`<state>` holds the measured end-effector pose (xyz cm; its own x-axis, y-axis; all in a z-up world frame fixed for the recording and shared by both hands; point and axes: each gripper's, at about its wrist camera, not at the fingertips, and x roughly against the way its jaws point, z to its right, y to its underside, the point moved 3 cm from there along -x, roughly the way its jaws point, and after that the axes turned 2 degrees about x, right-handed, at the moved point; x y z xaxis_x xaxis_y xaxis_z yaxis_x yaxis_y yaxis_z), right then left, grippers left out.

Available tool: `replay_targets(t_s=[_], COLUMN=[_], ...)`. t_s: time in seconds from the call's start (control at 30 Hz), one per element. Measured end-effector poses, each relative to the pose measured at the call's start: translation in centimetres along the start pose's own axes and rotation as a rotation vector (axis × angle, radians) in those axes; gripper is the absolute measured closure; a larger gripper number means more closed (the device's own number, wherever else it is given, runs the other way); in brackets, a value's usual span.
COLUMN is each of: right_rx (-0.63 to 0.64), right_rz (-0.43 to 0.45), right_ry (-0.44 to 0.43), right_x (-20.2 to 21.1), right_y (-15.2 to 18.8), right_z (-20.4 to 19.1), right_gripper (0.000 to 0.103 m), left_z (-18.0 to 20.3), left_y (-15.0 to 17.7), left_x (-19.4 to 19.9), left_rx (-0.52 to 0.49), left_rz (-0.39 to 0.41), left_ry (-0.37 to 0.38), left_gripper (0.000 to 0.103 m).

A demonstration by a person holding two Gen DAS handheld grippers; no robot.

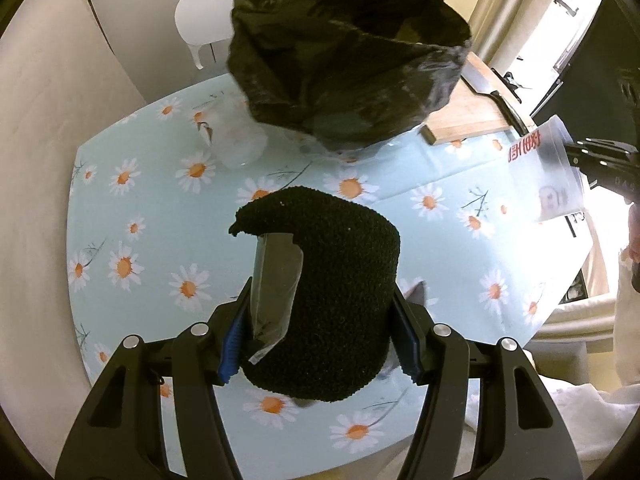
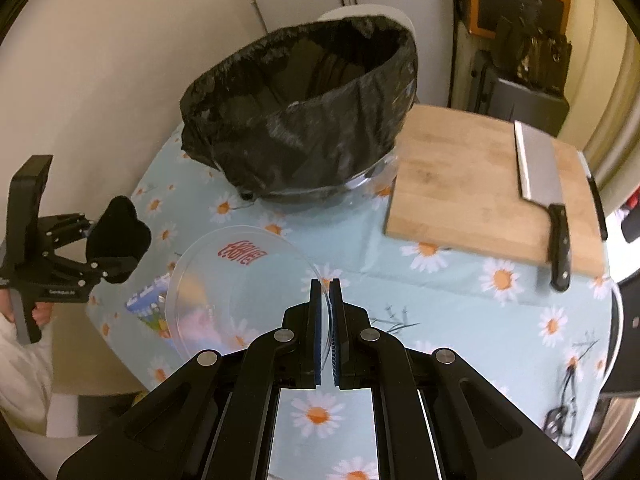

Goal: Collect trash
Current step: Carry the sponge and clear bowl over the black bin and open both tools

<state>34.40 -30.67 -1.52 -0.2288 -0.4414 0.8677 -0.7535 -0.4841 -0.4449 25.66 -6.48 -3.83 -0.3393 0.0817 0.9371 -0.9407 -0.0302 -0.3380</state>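
My left gripper [image 1: 320,312] is shut on a black scouring sponge [image 1: 332,292] with a clear wrapper [image 1: 276,280] on its left side, held above the daisy tablecloth; it also shows in the right wrist view [image 2: 116,240]. My right gripper [image 2: 325,284] is shut on the rim of a clear plastic cup [image 2: 240,280] with red lettering, held over the table; the cup also shows in the left wrist view [image 1: 548,172]. A bin lined with a black trash bag [image 1: 348,56] stands open at the far side of the table, also in the right wrist view [image 2: 304,120].
A wooden cutting board [image 2: 472,200] with a cleaver [image 2: 540,192] lies to the right of the bin. A crumpled clear plastic piece [image 1: 236,136] lies left of the bin. A colourful packet [image 2: 152,312] lies under the cup. A white chair [image 1: 204,16] stands behind the table.
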Motion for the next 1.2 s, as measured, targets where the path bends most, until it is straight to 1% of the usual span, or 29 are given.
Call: replay_targets(t_s=[0.17, 0.3, 0.4, 0.53, 0.67, 0.73, 0.8, 0.83, 0.93, 1.0, 1.13, 1.2], right_rx=[0.043, 0.074, 0.078, 0.077, 0.101, 0.11, 0.107, 0.107, 0.121, 0.124, 0.14, 0.147], right_rz=[0.011, 0.015, 0.03, 0.057, 0.078, 0.094, 0.106, 0.111, 0.119, 0.124, 0.134, 0.14], right_ry=[-0.018, -0.02, -0.036, -0.029, -0.006, 0.005, 0.016, 0.017, 0.015, 0.017, 0.022, 0.018], right_x=[1.0, 1.6, 2.1, 3.2, 4.1, 4.5, 4.8, 5.0, 5.0, 4.8, 4.3, 3.8], right_y=[-0.3, -0.8, -1.3, -2.4, -4.2, -5.2, -6.3, -6.9, -8.9, -10.1, -12.8, -14.2], right_z=[1.4, 2.2, 2.7, 3.6, 3.9, 3.9, 4.1, 4.2, 4.5, 4.8, 5.1, 5.0], right_gripper=[0.099, 0.099, 0.099, 0.099, 0.099, 0.099, 0.099, 0.099, 0.099, 0.099, 0.099, 0.099], left_z=[2.1, 2.9, 3.4, 4.2, 5.0, 5.4, 5.7, 5.8, 6.2, 6.3, 6.2, 5.9], left_y=[-0.3, -0.7, -1.4, -2.6, -4.6, -5.9, -7.0, -7.7, -9.5, -10.4, -12.4, -13.5], left_x=[0.4, 0.8, 1.7, 2.7, 3.5, 3.8, 3.9, 3.9, 3.8, 3.7, 3.3, 3.2], left_rx=[0.017, 0.045, 0.057, 0.014, -0.034, -0.065, -0.083, -0.092, -0.133, -0.145, -0.187, -0.192], left_rz=[0.002, -0.014, -0.007, 0.019, 0.056, 0.076, 0.093, 0.097, 0.107, 0.109, 0.107, 0.11], left_ry=[-0.006, -0.013, -0.003, -0.017, -0.007, 0.002, 0.032, 0.048, 0.056, 0.076, 0.068, 0.067], left_gripper=[0.042, 0.042, 0.042, 0.042, 0.042, 0.042, 0.042, 0.042, 0.042, 0.042, 0.042, 0.042])
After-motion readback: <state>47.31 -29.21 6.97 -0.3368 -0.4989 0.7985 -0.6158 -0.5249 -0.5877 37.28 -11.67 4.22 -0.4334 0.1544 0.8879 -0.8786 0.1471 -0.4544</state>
